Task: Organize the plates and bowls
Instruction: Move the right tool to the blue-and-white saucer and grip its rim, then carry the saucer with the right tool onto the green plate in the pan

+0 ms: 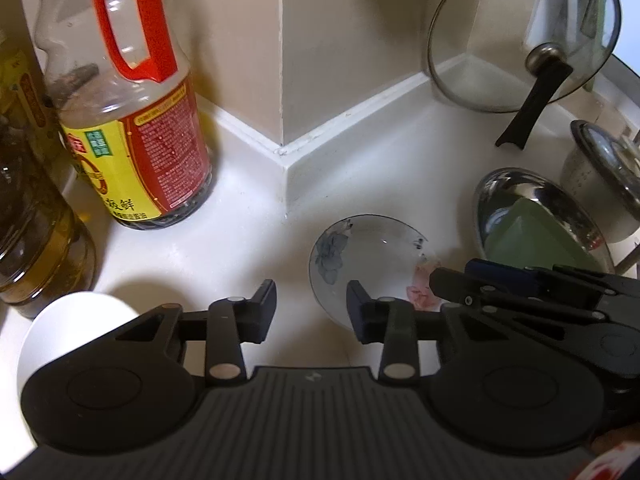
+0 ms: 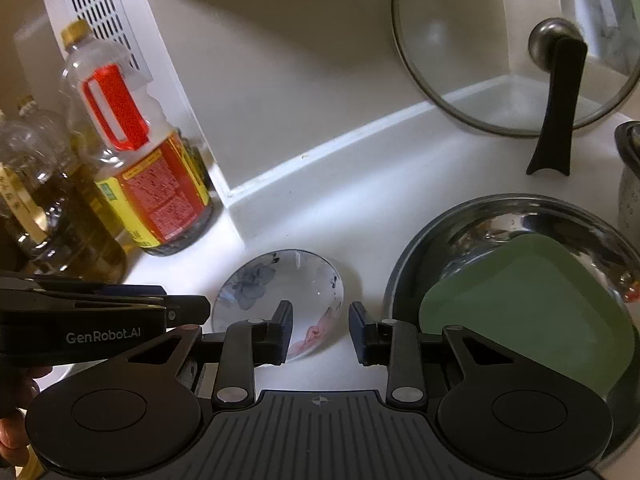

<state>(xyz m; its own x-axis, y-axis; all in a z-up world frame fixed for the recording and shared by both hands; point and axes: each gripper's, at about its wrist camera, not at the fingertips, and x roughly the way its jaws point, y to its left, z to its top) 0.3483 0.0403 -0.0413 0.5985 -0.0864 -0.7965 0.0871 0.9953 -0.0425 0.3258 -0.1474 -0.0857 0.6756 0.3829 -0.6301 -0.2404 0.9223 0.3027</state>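
Note:
A shallow white bowl with blue and pink flowers [image 1: 372, 252] [image 2: 264, 280] lies on the white counter by the wall corner. My left gripper [image 1: 311, 310] hangs over its left rim, jaws apart, pads pressing on nothing. My right gripper [image 2: 320, 328] hovers over the bowl's right rim with a clear gap between its pads. In the left wrist view its fingers [image 1: 452, 284] reach in over the bowl's pink edge. To the right, a green plate [image 1: 532, 236] [image 2: 520, 300] leans inside a steel basin [image 1: 512, 188] [image 2: 500, 204]. A plain white bowl [image 1: 76, 320] sits at the lower left, partly hidden.
A red-handled sauce bottle [image 1: 140, 120] [image 2: 156, 184] and oil bottles [image 1: 36, 240] crowd the left. A glass pot lid [image 1: 500, 40] [image 2: 480, 60] leans on the back wall. A metal pot [image 1: 600, 184] stands far right. A wall corner [image 1: 282, 80] juts out behind the bowl.

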